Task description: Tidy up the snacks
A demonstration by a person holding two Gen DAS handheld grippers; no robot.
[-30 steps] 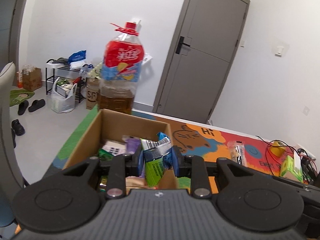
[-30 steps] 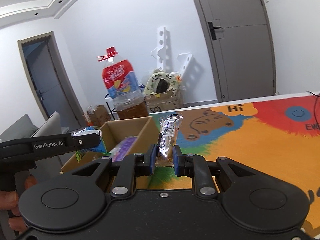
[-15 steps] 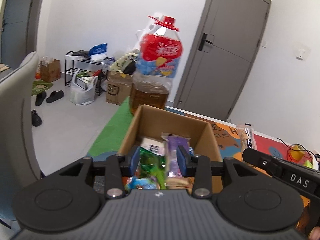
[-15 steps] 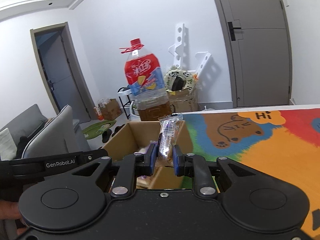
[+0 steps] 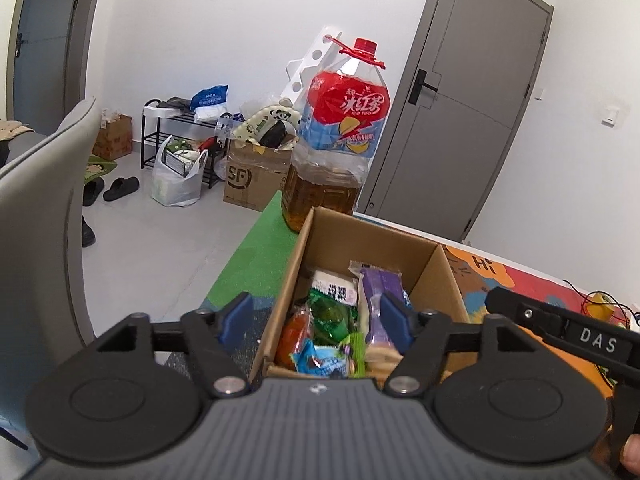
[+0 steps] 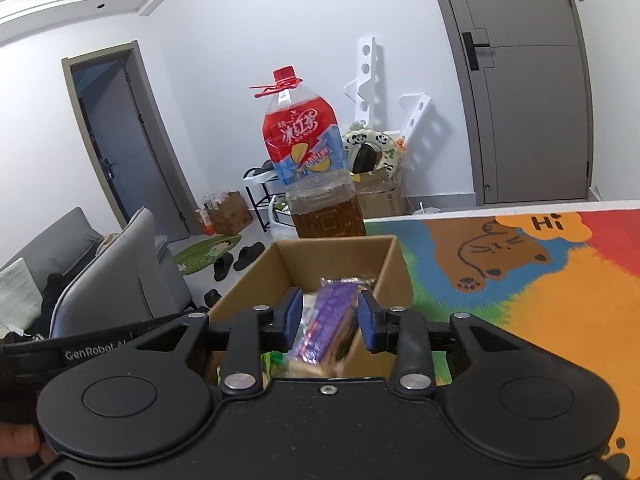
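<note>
From the left wrist view, one cardboard box (image 5: 434,280) sits on the colourful mat (image 5: 532,284), with one big iced-tea bottle (image 5: 334,140) standing just behind its far wall. The left gripper (image 5: 316,316) hovers over the box's near end with its fingers spread wide and nothing between them; the snacks lie below them in the box: one purple packet (image 5: 380,286) against the right side, one white packet (image 5: 334,286), one green wrapper (image 5: 332,314), one orange-red one (image 5: 294,332) and one blue one (image 5: 316,360). From the right wrist view, the same single box (image 6: 394,276) and bottle (image 6: 308,148) show, and the right gripper (image 6: 328,320) hangs above the box with its fingers apart. One snack bar (image 6: 328,320) with purple print, blurred, lies lengthwise between the fingers (image 6: 366,320) inside the box opening; I cannot tell whether either pad touches it.
</note>
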